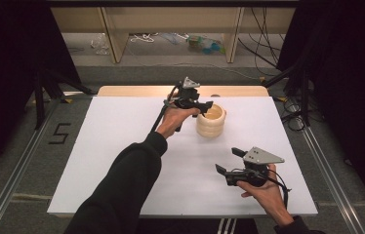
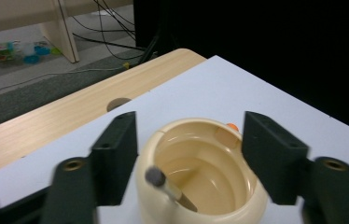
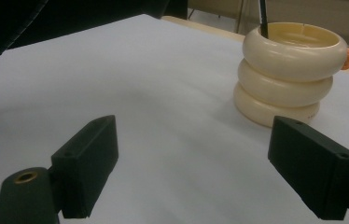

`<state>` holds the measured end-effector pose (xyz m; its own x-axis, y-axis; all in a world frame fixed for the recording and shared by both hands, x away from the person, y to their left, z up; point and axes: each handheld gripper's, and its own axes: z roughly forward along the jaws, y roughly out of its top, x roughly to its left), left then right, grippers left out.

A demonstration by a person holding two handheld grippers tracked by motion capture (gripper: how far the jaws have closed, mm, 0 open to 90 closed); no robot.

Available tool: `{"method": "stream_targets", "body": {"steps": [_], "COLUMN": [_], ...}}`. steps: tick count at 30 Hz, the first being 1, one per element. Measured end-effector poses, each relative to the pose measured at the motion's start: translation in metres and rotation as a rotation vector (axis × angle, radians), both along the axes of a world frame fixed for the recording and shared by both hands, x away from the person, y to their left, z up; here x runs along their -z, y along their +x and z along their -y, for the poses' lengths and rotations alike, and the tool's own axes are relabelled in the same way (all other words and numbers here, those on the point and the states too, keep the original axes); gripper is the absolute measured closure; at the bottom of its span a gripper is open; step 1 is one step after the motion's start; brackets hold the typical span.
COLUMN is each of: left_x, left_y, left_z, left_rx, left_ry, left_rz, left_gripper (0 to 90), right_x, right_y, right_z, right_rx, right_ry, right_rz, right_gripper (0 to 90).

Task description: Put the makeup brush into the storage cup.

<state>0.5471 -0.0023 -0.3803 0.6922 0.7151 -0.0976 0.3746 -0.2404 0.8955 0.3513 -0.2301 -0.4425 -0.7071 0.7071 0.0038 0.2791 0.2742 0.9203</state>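
The dark pencil [image 2: 170,190] already stands in the cream ribbed plastic cup [image 1: 211,122] — left gripper [image 2: 189,154] gapes empty above it, right gripper [image 3: 207,177] idles wide.

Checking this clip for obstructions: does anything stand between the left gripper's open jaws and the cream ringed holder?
Nothing visible does. The left gripper hangs open above the cream ringed plastic holder; a dark pen stands inside the holder.

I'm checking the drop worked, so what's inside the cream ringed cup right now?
A dark pen-like stick leans inside the cream ringed cup, its top end by the rim. The cup's wall hides the stick's lower end and part of the bottom, so anything else there can't be seen.
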Motion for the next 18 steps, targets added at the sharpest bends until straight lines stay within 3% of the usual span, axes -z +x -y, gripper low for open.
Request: {"method": "stream_targets", "body": {"steps": [1,3,4,5,9,18], "left_x": [-0.004,-0.009,-0.01,-0.012,-0.016,-0.012], "left_y": [-0.001,-0.001,-0.001,-0.002,-0.004,-0.011], "left_z": [-0.005,-0.014,-0.017,-0.022,-0.034,-0.048], "left_rx": [-0.005,-0.011,-0.021,-0.019,-0.024,-0.022], "left_ry": [0.031,0.041,0.016,0.025,-0.022,-0.046], "left_rz": [0.022,0.023,0.02,0.018,-0.004,-0.003], "left_gripper": [28.3,26.2,24.7,24.1,24.1,23.0], "right_x": [0.0,0.0,0.0,0.0,0.0,0.0], "right_y": [0.0,0.0,0.0,0.0,0.0,0.0], "right_z": [0.0,0.0,0.0,0.0,0.0,0.0], "right_rx": [0.0,0.001,0.001,0.001,0.004,0.006], "right_ry": [0.0,-0.001,-0.001,-0.001,-0.001,0.002], "right_rz": [0.0,0.0,0.0,0.0,0.0,-0.001], "right_gripper": [16.8,16.7,16.7,16.7,16.7,16.7]}}
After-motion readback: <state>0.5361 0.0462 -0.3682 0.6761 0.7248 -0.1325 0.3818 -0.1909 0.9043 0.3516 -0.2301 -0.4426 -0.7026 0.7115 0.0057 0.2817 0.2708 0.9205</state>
